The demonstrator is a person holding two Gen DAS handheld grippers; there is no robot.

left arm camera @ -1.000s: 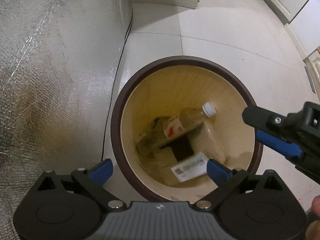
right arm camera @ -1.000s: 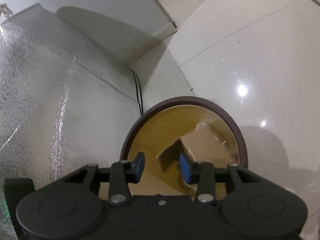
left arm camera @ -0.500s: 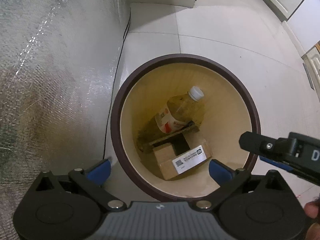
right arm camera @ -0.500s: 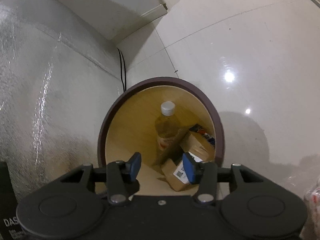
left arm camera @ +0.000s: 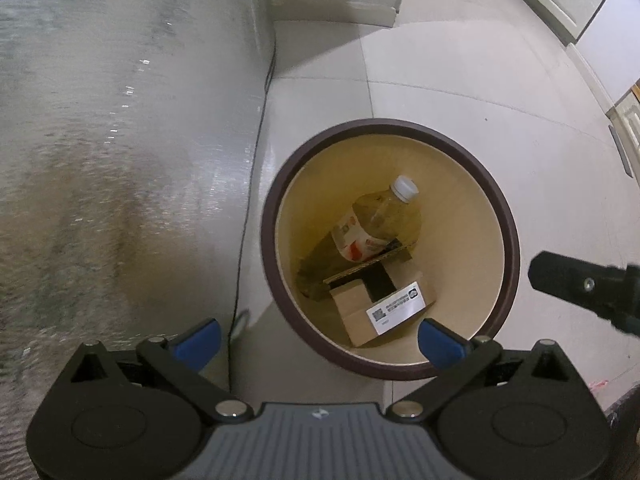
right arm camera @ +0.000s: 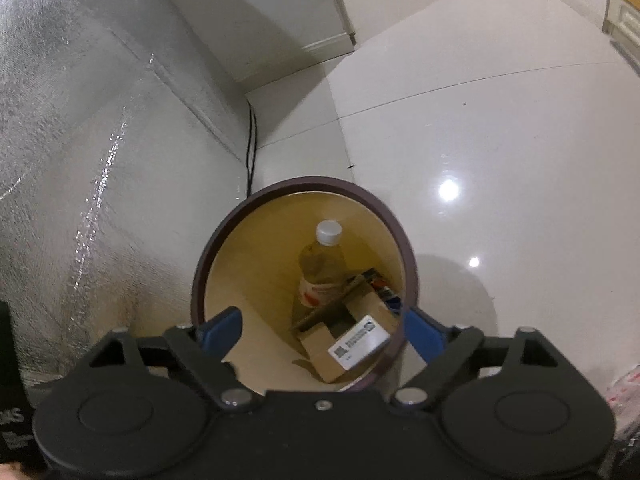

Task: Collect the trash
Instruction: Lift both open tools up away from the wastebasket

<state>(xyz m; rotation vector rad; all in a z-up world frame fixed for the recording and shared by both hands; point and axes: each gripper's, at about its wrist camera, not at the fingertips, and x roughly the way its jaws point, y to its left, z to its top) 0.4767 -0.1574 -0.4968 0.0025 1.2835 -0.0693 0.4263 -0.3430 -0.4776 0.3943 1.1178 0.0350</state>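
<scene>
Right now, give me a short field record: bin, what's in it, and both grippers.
bin: round, dark-rimmed trash bin standing on the tiled floor
contents: capped plastic bottle leaning on a cardboard box with a white barcode label
left gripper: fingers spread wide, nothing held, above the bin
right gripper: fingers spread wide, nothing held, above the bin
beside bin: silver foil-covered surface, black cable

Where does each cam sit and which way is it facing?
Left wrist: on the left claw, angled down into the bin; its open blue fingers show, plus part of the right claw.
Right wrist: on the right claw, angled down over the bin's near rim; open fingers show.
Shared: bin, bottle, box, foil sheet, tile floor.
</scene>
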